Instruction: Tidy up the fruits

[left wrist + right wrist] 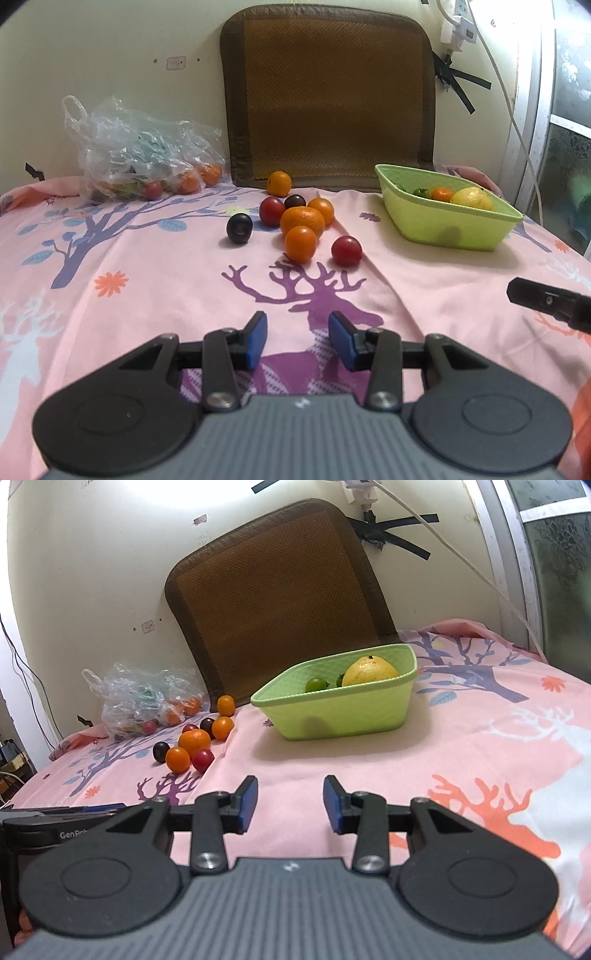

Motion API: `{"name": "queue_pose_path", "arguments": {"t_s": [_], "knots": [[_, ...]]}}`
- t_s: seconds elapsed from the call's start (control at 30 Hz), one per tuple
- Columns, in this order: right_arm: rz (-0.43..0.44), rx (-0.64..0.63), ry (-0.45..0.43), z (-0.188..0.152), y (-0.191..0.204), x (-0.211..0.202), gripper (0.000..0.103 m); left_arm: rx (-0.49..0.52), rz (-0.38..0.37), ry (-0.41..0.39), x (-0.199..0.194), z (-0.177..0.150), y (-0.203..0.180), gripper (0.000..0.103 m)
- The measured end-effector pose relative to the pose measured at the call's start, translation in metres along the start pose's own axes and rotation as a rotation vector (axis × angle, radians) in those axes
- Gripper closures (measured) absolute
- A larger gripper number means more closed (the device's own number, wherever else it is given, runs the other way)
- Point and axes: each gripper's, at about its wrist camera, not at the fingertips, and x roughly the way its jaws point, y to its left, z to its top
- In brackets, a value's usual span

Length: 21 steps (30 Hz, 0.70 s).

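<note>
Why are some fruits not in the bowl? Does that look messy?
Yes, a bit. A cluster of small orange, red and dark round fruits lies loose on the pink patterned bedsheet, left of the light green plastic basket, which holds only a few. More sit in a crumpled clear plastic bag.

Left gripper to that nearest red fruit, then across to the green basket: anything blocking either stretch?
Nothing visible. Bare bedsheet lies between the open left gripper and the red fruit, and between it and the green basket.
</note>
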Motion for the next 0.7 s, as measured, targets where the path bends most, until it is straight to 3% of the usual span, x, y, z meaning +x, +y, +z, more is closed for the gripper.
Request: {"name": "queue_pose_path", "arguments": {"t_s": [0.27,0.7], "knots": [[-0.015,0.008,0.002,0.0,-0.0005,0.0002,0.06,0.051,-0.007,-0.05,-0.0058,-0.0018,-0.0031,0.064],[-0.058,-0.002,-0.006,-0.0036,0.0054,-0.0046,0.058,0.066,-0.034,-0.057,-0.0058,-0.0028,-0.0009,0.062]]}}
